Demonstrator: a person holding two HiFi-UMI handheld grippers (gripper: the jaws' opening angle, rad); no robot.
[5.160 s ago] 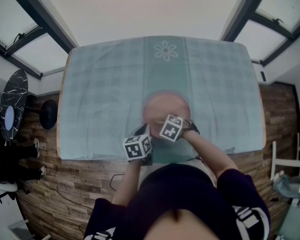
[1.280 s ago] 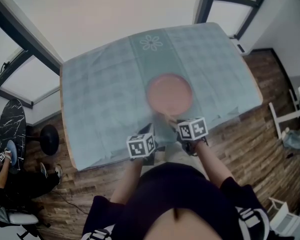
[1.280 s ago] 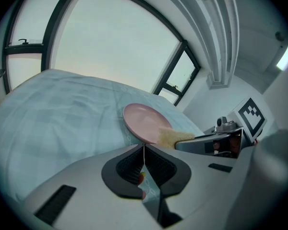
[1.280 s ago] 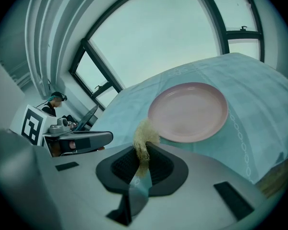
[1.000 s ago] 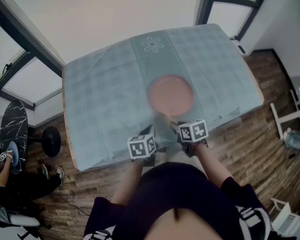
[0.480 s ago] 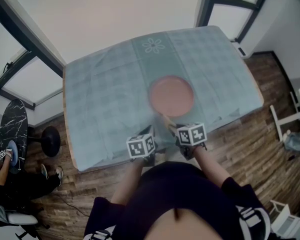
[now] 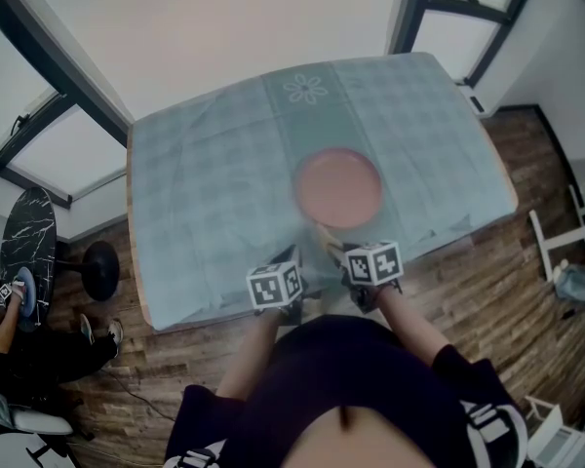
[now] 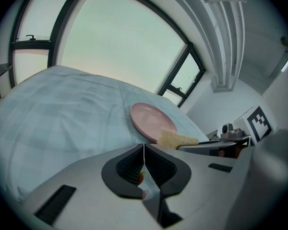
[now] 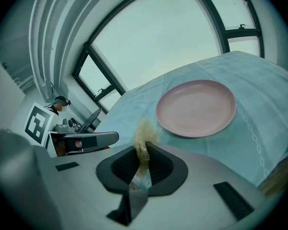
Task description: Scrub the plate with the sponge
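Straw-yellow sponge sticks up from the right gripper, low in the centre of that gripper's view, with the jaws pinched tight on its lower part. Just left of it, the left gripper has its jaws pressed together to a thin seam and nothing caught between them.

Five seconds ago both grippers sat over the near rim of the pink plate. Now they have drawn back toward the person and hover at the near edge of the table, at the bottom centre of the head view. Over the last second they have barely shifted, the right one easing back only a touch. The sponge's free end points at the plate but stops short of its rim, and a strip of checked teal tablecloth shows between them.

Further out, the plate lies flat on the cloth in the middle of the head view, bare, with neither gripper touching it. Beyond it a white flower motif marks the far end of the cloth.

From where I stand the scrubbing looks finished or paused. The sponge is off the dish, and any further pass would mean carrying it forward onto the plate again.
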